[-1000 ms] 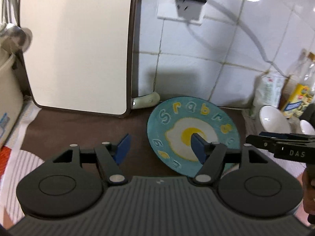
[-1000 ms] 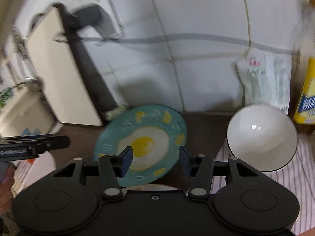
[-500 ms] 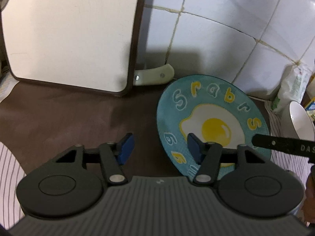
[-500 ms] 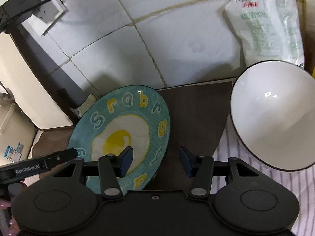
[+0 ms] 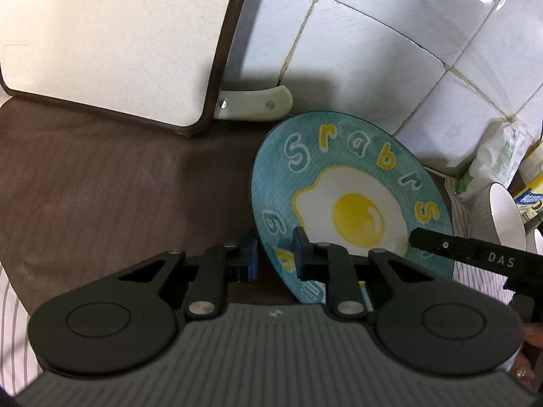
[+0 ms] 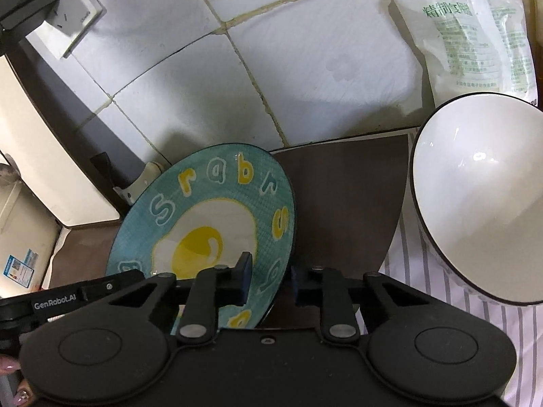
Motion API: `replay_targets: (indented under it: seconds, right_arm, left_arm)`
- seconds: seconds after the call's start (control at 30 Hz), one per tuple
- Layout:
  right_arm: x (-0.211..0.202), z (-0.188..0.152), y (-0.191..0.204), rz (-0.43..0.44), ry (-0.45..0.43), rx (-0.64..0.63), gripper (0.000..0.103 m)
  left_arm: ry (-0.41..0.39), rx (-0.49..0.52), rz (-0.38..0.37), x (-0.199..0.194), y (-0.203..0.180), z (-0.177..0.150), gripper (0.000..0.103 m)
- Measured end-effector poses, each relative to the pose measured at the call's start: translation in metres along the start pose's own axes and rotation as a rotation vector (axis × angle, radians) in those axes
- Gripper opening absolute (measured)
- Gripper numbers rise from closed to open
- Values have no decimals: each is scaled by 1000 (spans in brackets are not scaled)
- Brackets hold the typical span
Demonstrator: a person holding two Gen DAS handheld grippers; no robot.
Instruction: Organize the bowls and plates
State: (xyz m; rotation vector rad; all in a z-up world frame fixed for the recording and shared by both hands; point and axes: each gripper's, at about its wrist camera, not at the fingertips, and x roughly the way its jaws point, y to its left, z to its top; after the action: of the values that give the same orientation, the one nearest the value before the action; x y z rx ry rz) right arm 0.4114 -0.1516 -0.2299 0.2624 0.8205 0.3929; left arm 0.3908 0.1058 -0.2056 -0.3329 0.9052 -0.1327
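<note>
A teal plate with a fried-egg picture and letters lies on the brown mat. My left gripper straddles its left rim, one finger on each side, jaws narrowed around the edge. In the right wrist view my right gripper straddles the right rim of the same plate, one finger over it, one outside. Whether either pinches the rim, I cannot tell. A white bowl with a dark rim stands right of the plate, also in the left wrist view.
A white cutting board leans on the tiled wall at the left, a knife handle beside it. A salt bag stands behind the bowl. A wall socket is at the upper left. Striped cloth lies under the bowl.
Both grippers moved down and in toward the plate and their jaws narrowed around its opposite rims. The plate and bowl stayed in place.
</note>
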Motion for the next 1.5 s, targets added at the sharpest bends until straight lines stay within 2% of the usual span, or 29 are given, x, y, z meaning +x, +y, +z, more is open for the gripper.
replay_targets:
  seconds: [0.07, 0.23, 0.3, 0.53, 0.73, 0.87, 1.0, 1.2, 1.5]
  right_arm:
    - [-1, 1, -2, 7, -1, 4, 21]
    - [-18, 2, 0, 31, -65, -21, 19]
    - [-26, 6, 1, 43, -50, -11, 19]
    - [-73, -3, 19, 72, -96, -25, 19]
    - [-129, -17, 29, 102, -150, -12, 19]
    - [-165, -30, 34, 95, -170, -10, 19]
    - [-197, -52, 24, 79, -187, 11, 19]
    - [-215, -91, 3, 35, -189, 61, 19]
    - [-203, -133, -24, -25, -118, 129, 20]
  left_arm:
    - [4, 1, 2, 0, -1, 0, 18]
    - [-8, 30, -4, -12, -7, 2, 18]
    - [-14, 57, -1, -20, -13, 4, 18]
    - [-38, 51, -8, -67, -21, -1, 18]
    - [-76, 81, -19, -128, -33, -8, 18]
    - [-83, 93, -29, -162, -47, -18, 18]
    - [-76, 117, -44, -179, -61, -34, 18]
    - [-23, 145, -62, -177, -76, -65, 18]
    - [78, 177, -39, -145, -87, -98, 18]
